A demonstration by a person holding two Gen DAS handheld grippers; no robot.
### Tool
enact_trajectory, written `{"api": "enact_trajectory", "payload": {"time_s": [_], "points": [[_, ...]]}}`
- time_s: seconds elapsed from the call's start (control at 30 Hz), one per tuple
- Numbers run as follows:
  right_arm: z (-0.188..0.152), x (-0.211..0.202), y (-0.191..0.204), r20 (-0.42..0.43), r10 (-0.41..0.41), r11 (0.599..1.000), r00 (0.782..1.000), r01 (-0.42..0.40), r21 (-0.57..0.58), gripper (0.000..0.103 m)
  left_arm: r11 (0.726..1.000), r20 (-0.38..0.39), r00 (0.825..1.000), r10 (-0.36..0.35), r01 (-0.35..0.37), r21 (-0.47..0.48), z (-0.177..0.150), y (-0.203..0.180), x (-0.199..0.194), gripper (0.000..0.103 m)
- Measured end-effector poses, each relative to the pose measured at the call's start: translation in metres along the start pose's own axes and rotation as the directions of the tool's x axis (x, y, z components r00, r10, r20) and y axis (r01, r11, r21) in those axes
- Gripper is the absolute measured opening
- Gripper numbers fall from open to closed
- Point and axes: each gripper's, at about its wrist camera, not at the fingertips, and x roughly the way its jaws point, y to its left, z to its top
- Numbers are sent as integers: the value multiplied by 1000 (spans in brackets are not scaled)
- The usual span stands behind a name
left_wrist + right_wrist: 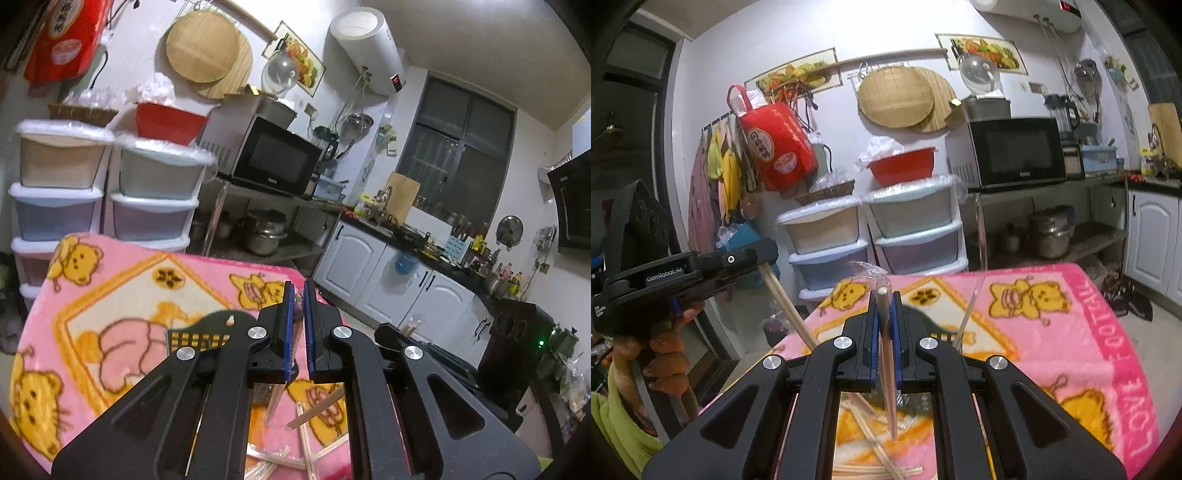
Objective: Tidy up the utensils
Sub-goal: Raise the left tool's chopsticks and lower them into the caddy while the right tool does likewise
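Wooden chopstick in clear wrapper is clamped upright in R gripper jaws, above pink blanket on bench. L gripper jaws clamp chopstick pair. Judgement: keep grips firm, pull wrapper off slowly. Loose sticks lie below.

Both grippers, left and right, held with fingers clamped together.

chopstick: wrapped, upright, clamped | loose chopsticks: scattered on blanket
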Motion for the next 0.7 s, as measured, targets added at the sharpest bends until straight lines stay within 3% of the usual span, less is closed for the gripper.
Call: {"api": "enact_trajectory", "payload": {"time_s": [0.7], "points": [[69,6,-1,151,-31,996,988,43,-81,6,998,82,996,19,-24,50,49,-12,21,3]]}}
